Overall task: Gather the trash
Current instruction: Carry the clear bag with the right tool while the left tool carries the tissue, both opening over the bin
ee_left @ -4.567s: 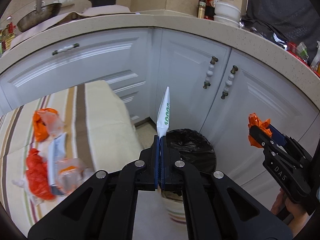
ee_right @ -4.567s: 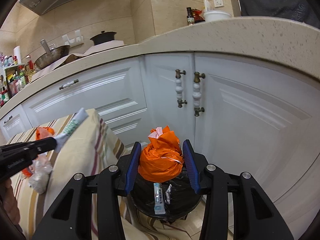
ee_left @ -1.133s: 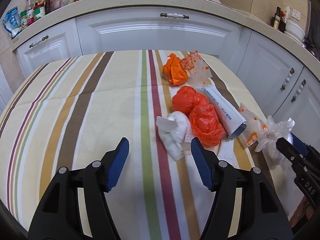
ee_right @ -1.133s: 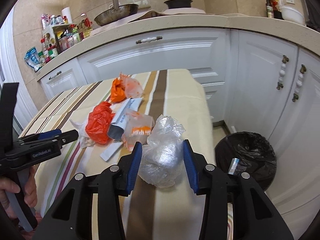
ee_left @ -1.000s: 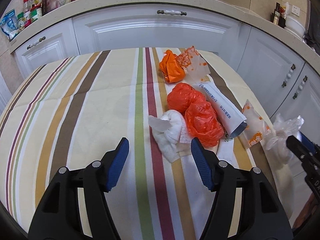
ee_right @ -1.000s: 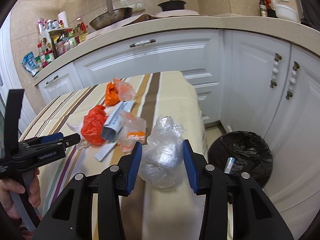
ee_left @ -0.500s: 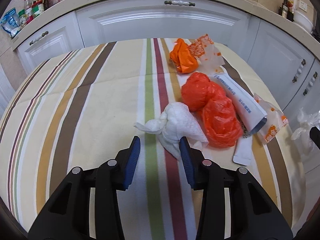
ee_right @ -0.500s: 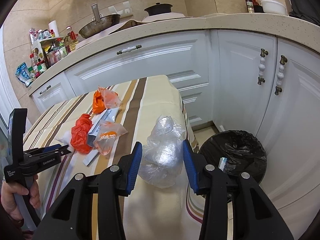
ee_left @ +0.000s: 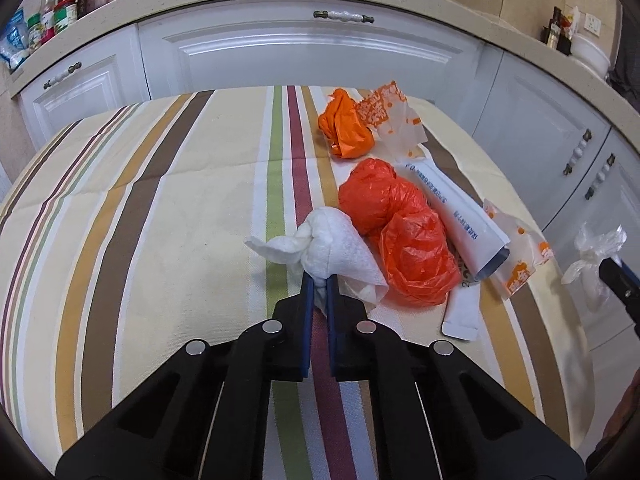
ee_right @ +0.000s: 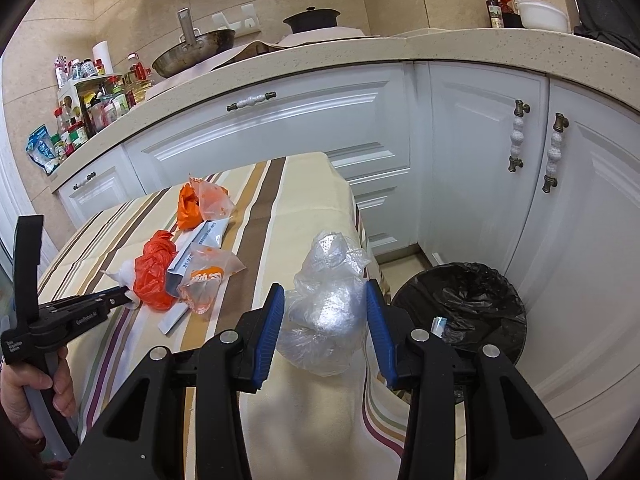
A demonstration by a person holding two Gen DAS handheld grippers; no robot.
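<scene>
My left gripper (ee_left: 319,280) is shut on a crumpled white paper towel (ee_left: 328,240) that lies on the striped tablecloth (ee_left: 180,208). Beside it lie a red-orange plastic bag (ee_left: 404,236), a white tube (ee_left: 456,216), an orange bag (ee_left: 346,130) and printed clear wrappers (ee_left: 516,252). My right gripper (ee_right: 326,312) is shut on a crumpled clear plastic bag (ee_right: 326,300) and holds it above the table's right end. The black-lined trash bin (ee_right: 464,312) stands on the floor to its right, with some trash inside.
White cabinets (ee_right: 320,128) and a speckled countertop (ee_right: 440,52) ring the table. Bottles and jars (ee_right: 92,108), a pan (ee_right: 192,52) and a pot (ee_right: 312,20) stand on the counter. A small white packet (ee_left: 462,312) lies near the table's right edge.
My left gripper has moved forward and closed on the white paper towel. My right gripper has carried the clear bag off the table's right end, toward the bin.
</scene>
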